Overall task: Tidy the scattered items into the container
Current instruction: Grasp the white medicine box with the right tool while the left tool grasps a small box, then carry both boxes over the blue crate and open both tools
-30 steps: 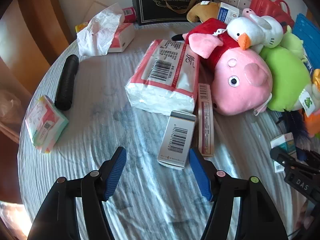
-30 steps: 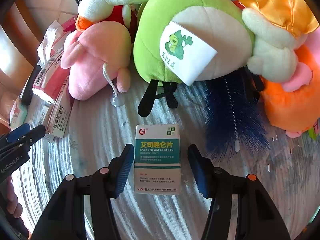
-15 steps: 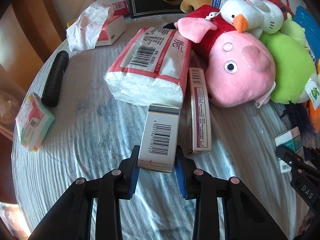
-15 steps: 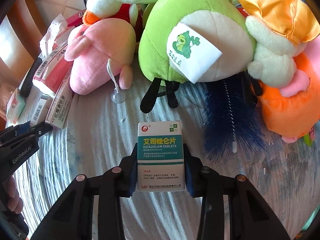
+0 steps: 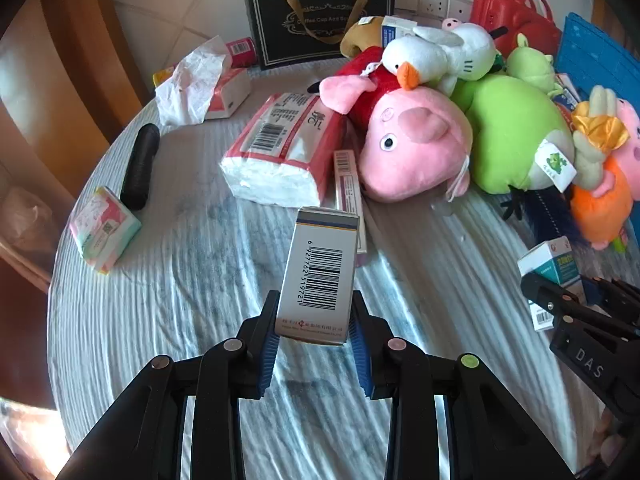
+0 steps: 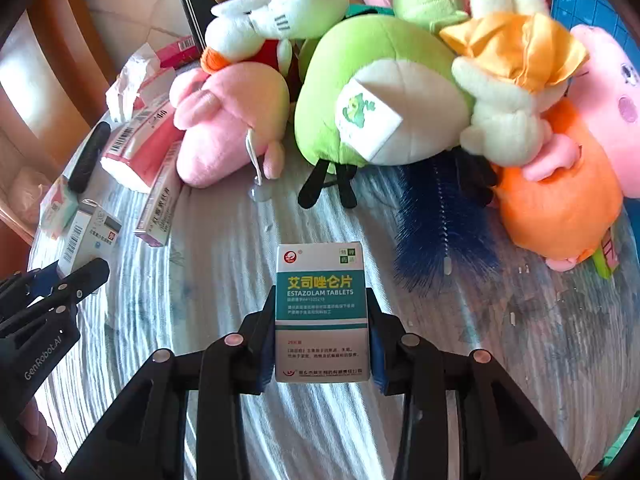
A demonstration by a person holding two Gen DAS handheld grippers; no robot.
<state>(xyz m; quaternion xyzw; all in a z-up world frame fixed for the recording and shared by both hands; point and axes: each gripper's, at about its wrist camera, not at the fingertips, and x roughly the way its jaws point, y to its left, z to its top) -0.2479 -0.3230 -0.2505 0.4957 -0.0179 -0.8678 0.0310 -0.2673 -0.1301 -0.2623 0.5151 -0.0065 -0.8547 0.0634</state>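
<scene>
**Currently: both grippers clamped on medicine boxes above the table**

Left gripper (image 5: pixel 314 334): blue pads pressed against both sides of a white barcode box (image 5: pixel 320 276), which is held clear of the striped tablecloth (image 5: pixel 180 300), its barcode face up.

Right gripper (image 6: pixel 322 344): jaws pinching a white-and-teal tablet box (image 6: pixel 322 312), printed face up, likewise off the cloth.

Remaining on the table: a tissue pack (image 5: pixel 284 152) with a narrow pink box (image 5: pixel 350 200) just beside it; a pink pig plush (image 5: pixel 412 148) touching a green plush (image 5: pixel 516 136); an orange plush (image 6: pixel 560 200); a dark blue bottle brush (image 6: pixel 440 216); a black cylinder (image 5: pixel 140 166); a small tissue packet (image 5: pixel 104 234).

A blue crate (image 5: pixel 596 60) stands at the far right edge, behind the plush toys.
</scene>
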